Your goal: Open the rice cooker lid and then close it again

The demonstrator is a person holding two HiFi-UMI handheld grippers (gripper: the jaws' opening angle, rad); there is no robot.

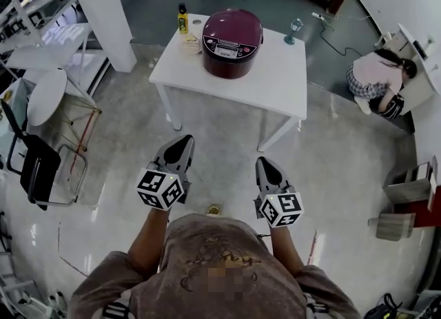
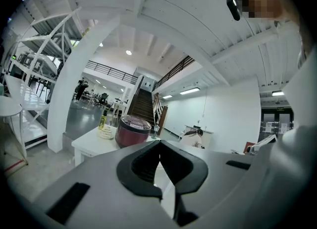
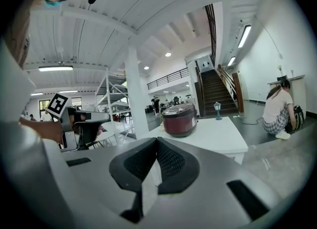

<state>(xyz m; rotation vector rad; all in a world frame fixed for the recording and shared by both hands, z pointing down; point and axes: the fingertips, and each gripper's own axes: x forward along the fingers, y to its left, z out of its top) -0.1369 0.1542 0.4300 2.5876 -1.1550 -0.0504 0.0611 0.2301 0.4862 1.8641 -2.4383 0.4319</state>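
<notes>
1. The left hand-held gripper (image 1: 182, 140) is shut with nothing in it, and the right hand-held gripper (image 1: 264, 162) is shut and empty too
2. The rice cooker (image 1: 231, 42) is set on the white tabletop (image 1: 275, 80), well apart from both of them, and its lid (image 1: 233, 25) is down
3. Nothing has been opened yet, so the tabletop must be reached first
4. The lid button could be missed if it is poked from a bad angle, and then the rice cooker could be pushed along the tabletop
5. The yellow bottle (image 1: 182, 19) near the rice cooker could be knocked over if it is bumped
6. The lid could be slammed if it is let drop when it is closed again
</notes>
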